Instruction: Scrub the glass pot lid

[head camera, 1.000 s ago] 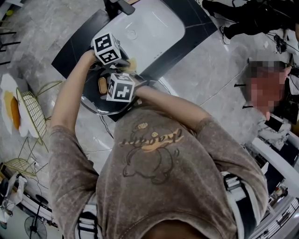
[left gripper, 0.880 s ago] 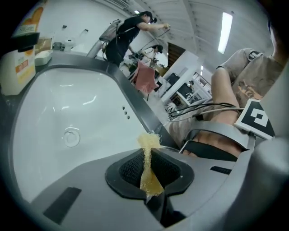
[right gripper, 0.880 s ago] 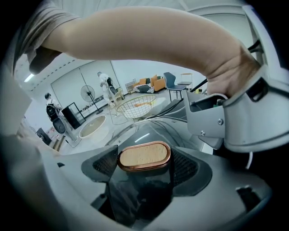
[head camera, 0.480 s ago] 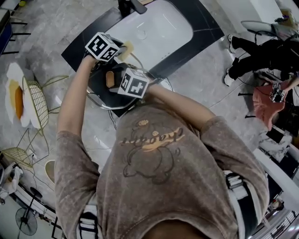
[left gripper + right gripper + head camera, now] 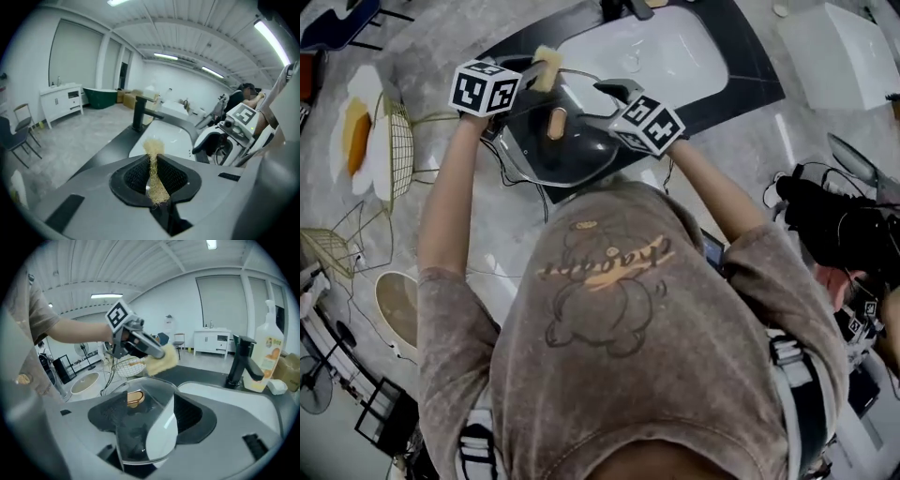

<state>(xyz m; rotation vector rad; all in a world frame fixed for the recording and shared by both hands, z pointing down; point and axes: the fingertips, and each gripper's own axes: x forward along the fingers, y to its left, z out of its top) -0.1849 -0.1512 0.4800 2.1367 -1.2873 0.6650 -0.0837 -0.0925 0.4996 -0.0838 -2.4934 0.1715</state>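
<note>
The glass pot lid with a wooden knob lies on the black counter beside the sink. My right gripper reaches in from the right. In the right gripper view the lid's rim sits between the jaws, which are closing, and the knob shows beyond. I cannot see the pads pressing on the glass. My left gripper hovers over the lid's far left edge, shut on a yellow sponge. The sponge's fibres are pinched between its jaws.
A white sink with a black faucet lies behind the lid, and a soap bottle stands by the faucet. A wire basket and a flower-shaped mat are at the left. A person is at the right.
The two grippers have drawn apart. The right one has swung to the lid's right rim. The left one has gone to the lid's far left with the sponge.
</note>
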